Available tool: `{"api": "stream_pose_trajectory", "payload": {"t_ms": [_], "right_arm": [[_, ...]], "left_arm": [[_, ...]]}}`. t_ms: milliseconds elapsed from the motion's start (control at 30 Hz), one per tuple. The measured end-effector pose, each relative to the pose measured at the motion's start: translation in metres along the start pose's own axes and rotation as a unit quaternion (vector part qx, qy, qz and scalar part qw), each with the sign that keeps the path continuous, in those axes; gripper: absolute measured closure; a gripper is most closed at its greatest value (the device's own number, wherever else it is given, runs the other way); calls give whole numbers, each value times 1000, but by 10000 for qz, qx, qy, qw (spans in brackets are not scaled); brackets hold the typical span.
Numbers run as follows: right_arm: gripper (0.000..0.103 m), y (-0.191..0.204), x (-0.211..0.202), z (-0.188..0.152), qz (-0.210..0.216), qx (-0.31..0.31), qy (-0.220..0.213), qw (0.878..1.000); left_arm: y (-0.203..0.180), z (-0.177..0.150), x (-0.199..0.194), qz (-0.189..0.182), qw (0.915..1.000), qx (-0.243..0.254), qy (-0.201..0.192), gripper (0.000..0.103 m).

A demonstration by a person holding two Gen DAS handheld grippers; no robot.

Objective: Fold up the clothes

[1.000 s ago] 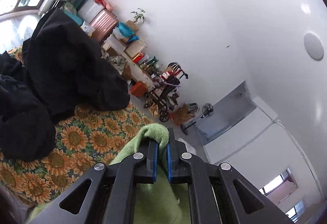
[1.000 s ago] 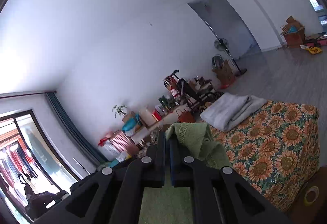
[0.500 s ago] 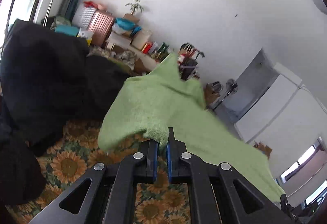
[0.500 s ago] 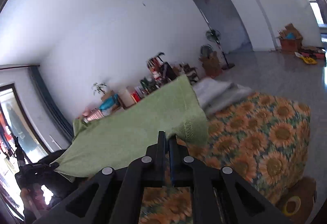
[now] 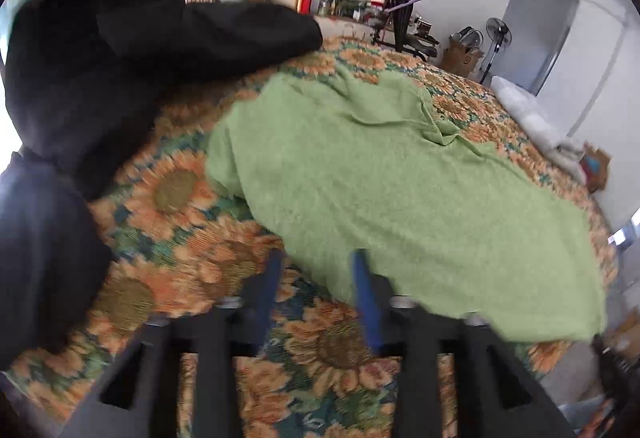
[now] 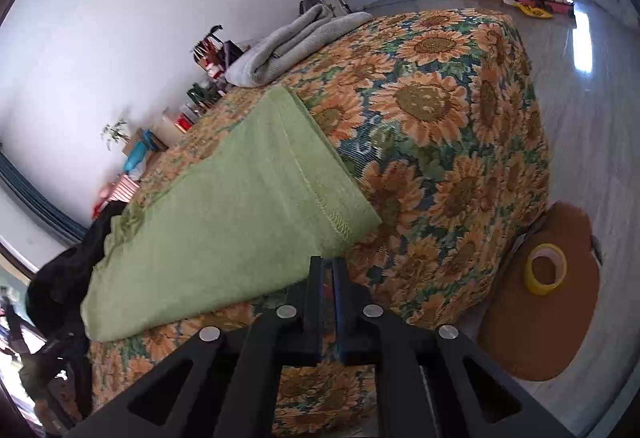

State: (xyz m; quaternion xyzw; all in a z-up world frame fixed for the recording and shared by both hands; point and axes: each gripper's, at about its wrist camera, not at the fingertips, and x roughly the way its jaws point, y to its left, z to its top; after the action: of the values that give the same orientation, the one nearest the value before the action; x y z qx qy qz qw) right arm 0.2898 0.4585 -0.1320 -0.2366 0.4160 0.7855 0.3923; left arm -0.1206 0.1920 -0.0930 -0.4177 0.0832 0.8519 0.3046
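Observation:
A green towel [image 5: 380, 178] lies spread out flat on the sunflower-patterned table cover [image 5: 180, 190]. My left gripper [image 5: 316, 262] is open, its blue-padded fingers apart just short of the towel's near edge, with nothing between them. In the right wrist view the towel [image 6: 240, 206] stretches away to the left, its stitched short edge toward the right. My right gripper [image 6: 327, 262] sits at the towel's near edge with its jaws almost together. Only a thin slit shows, and no green cloth is in it.
A heap of black clothes [image 5: 100, 58] fills the table's left side. A folded grey cloth [image 6: 288, 42] lies at the far end. A brown stool [image 6: 560, 350] with a yellow tape roll [image 6: 546, 274] stands beside the table. Room clutter lines the wall.
The towel, held up in the air by both grippers, has come down flat on the table. My left gripper has opened and let go. The right one no longer shows cloth between its jaws.

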Motion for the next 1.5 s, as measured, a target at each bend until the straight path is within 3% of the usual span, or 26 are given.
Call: {"api": "stream_pose_trajectory", "payload": {"t_ms": [33,167,233,333,400,467,567,600,667,700,733,900,967,1033,1133,1333,1400,1433,1467,1500], "right_arm": [[89,-3,0,-3,-128,24,44,9999],[68,-33,5,-3,508,760,175,9957],[63,-43,9,1,614,971,261,9930],[63,-49,14,11,754,1163,294,9899],[63,-53,11,15,1041,1267,209,9862],[61,-52,9,18,1229,1272,155,9841],[60,-47,14,24,1071,1173,228,9870],[62,-46,16,26,1017,1158,266,9877],[78,-43,19,29,1054,1119,333,9875],[93,-43,20,31,1121,1104,353,9869],[96,-42,20,32,1156,1074,371,9868],[97,-35,7,44,1298,840,312,9875],[97,-28,-5,48,1375,698,238,9878],[97,-23,-16,53,1433,575,175,9879],[98,-22,-19,57,1384,539,164,9888],[99,-21,-26,67,1287,467,143,9905],[99,-23,-27,69,1221,475,151,9913],[97,-25,-26,69,1182,486,167,9917],[95,-30,-26,69,1148,521,216,9918],[81,-39,-25,70,1111,600,295,9916]], "left_arm": [[-6,-3,-8,-47,9996,225,-161,40],[-30,-17,-38,-276,9899,1128,-813,40],[-48,-24,-50,-344,9795,1633,-1130,40],[-90,-37,-72,-376,9559,2477,-1535,40],[-123,-50,-78,-441,9329,3161,-1669,40],[-157,-71,-73,-395,9003,3970,-1738,40],[-200,-106,-67,-250,8444,5007,-1888,40],[-212,-117,-66,-258,8269,5268,-1953,40],[-234,-137,-65,-359,7962,5671,-2076,40],[-242,-144,-66,-442,7859,5791,-2122,40],[-251,-149,-66,-534,7786,5864,-2170,40],[-280,-166,-65,-613,7438,6123,-2608,40],[-286,-170,-60,-576,7349,6151,-2797,40],[-293,-174,-50,-582,7334,6152,-2833,40],[-304,-167,-41,-691,7511,5973,-2726,40],[-325,-161,-21,-889,7611,5813,-2737,41],[-333,-156,-14,-894,7656,5770,-2700,52],[-336,-155,-11,-949,7721,5706,-2631,69],[-338,-151,-7,-1054,7821,5616,-2488,93],[-340,-145,-3,-1121,7954,5490,-2312,100]]}}
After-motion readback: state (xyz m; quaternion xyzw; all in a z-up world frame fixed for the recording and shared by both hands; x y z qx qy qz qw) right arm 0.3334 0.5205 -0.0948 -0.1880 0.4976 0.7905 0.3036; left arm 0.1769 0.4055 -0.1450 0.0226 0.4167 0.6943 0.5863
